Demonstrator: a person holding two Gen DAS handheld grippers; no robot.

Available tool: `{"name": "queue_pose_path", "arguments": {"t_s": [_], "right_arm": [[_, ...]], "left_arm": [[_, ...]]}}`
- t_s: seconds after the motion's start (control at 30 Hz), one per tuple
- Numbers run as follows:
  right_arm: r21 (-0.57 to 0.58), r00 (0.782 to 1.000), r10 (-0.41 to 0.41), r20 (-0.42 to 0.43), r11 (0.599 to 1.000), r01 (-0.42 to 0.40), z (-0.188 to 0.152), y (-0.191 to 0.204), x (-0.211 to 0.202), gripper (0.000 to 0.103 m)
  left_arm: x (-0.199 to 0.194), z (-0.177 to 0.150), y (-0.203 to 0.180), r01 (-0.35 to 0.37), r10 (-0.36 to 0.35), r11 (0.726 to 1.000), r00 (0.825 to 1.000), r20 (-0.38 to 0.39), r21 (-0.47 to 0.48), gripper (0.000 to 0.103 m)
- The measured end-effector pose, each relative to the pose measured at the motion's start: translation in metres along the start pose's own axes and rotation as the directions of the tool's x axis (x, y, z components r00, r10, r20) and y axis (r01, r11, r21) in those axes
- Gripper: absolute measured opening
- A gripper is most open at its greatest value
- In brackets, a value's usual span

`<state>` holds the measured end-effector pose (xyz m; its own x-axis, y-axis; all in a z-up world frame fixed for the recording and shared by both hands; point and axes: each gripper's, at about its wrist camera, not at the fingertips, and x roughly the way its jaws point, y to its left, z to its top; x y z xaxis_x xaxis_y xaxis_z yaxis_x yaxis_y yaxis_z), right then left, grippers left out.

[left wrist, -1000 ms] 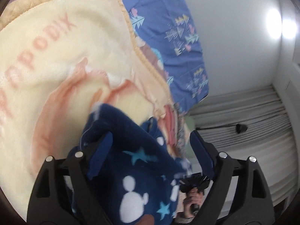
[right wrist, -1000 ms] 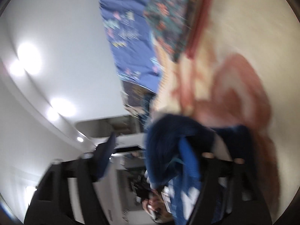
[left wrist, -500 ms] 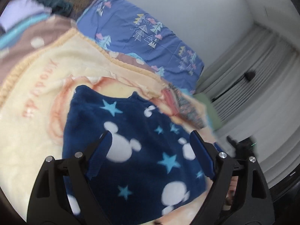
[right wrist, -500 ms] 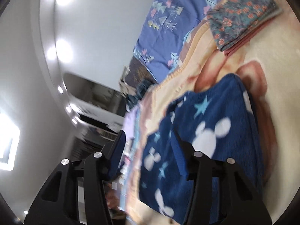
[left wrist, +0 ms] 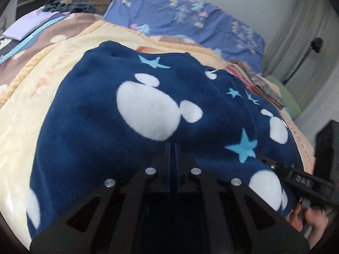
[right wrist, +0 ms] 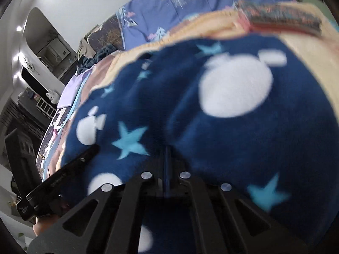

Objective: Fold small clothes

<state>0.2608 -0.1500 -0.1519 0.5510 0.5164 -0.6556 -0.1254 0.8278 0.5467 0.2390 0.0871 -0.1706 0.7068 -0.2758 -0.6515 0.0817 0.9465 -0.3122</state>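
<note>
Left hand-held gripper (left wrist: 173,148): I see its jaws pinched together on the near edge of the navy fleece garment (left wrist: 135,110). Garment lies spread on the cream blanket (left wrist: 25,110) on the bed. Right hand-held gripper (right wrist: 167,150) likewise clamped on the same near edge, further right. Folded patterned cloth (right wrist: 281,19) sits beyond, near the blue sheet (right wrist: 190,2).
</note>
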Motion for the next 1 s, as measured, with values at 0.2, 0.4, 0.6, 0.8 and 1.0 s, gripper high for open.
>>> {"name": "queue_pose_path", "arguments": {"t_s": [0.2,0.4,0.6,0.8,1.0], "right_arm": [[0.010,1.000,-0.001,-0.016,1.000,0.001,0.001,0.003,-0.013,0.000],[0.068,0.994,0.072,0.078,0.995,-0.077,-0.015,0.012,-0.082,0.044],[0.242,0.963,0.159,0.216,0.947,-0.211,-0.051,-0.025,-0.158,0.055],[0.457,0.931,0.232,0.282,0.821,-0.343,-0.077,-0.078,-0.181,0.067],[0.575,0.924,0.254,0.285,0.726,-0.376,-0.092,-0.100,-0.164,0.074]], "left_arm": [[-0.008,-0.003,-0.006,-0.039,0.038,0.997,0.999,0.004,0.061,0.004],[-0.046,0.002,-0.036,-0.093,0.090,0.993,0.995,0.041,0.076,0.056],[-0.079,0.006,-0.075,-0.093,0.077,0.984,0.991,0.106,0.155,0.056],[-0.080,0.016,-0.102,-0.082,0.062,0.977,0.992,0.105,0.199,0.056],[-0.072,0.023,-0.113,-0.040,0.025,0.981,0.996,0.080,0.188,0.058]]}}
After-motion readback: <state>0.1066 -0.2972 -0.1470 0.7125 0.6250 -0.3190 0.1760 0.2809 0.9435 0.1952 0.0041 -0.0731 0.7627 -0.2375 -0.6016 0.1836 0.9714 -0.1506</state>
